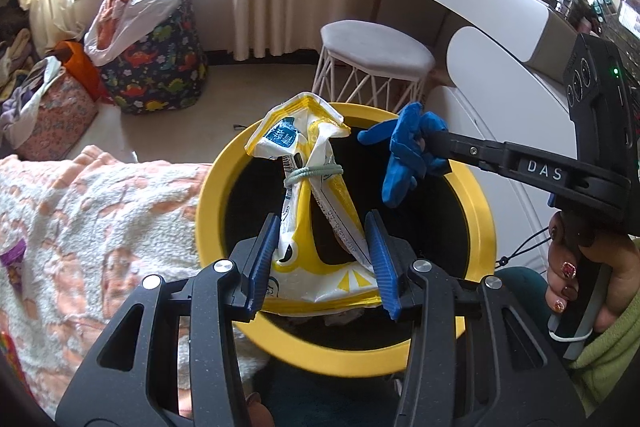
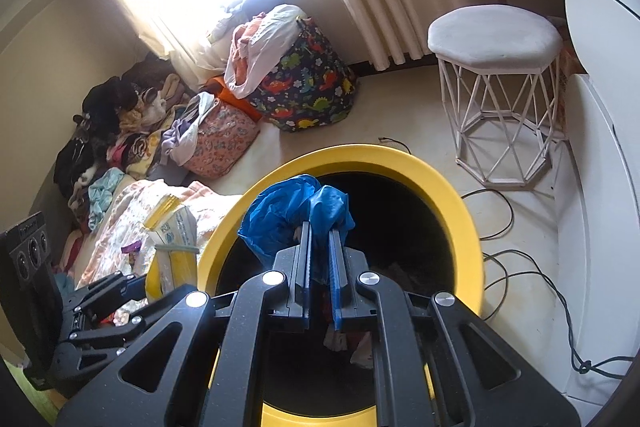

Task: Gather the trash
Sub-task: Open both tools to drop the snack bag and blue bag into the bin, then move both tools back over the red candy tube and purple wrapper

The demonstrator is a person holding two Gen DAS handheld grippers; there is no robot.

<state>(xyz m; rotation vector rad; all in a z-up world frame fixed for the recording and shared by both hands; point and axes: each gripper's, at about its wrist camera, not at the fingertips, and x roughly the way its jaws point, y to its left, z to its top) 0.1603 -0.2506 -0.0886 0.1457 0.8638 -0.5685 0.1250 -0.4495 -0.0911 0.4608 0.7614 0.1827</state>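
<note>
A yellow-rimmed bin (image 1: 208, 195) with a dark inside stands on the floor; it also shows in the right wrist view (image 2: 460, 211). My left gripper (image 1: 322, 259) is shut on a yellow and white snack bag (image 1: 304, 163) tied with a green band, held over the bin's mouth. In the right wrist view the bag (image 2: 176, 243) and left gripper (image 2: 136, 287) are at the bin's left rim. My right gripper (image 2: 320, 231) is shut on a crumpled blue glove (image 2: 288, 211) above the bin. In the left wrist view the glove (image 1: 404, 151) hangs from the right gripper (image 1: 436, 147).
A pink and white blanket (image 1: 80, 227) lies left of the bin. A white stool (image 2: 500, 67) and a white curved desk (image 1: 500, 39) stand to the right. Cables (image 2: 532, 267) lie on the floor. A dinosaur-print bag (image 2: 312, 83) and piles of clothes (image 2: 120, 131) sit by the window.
</note>
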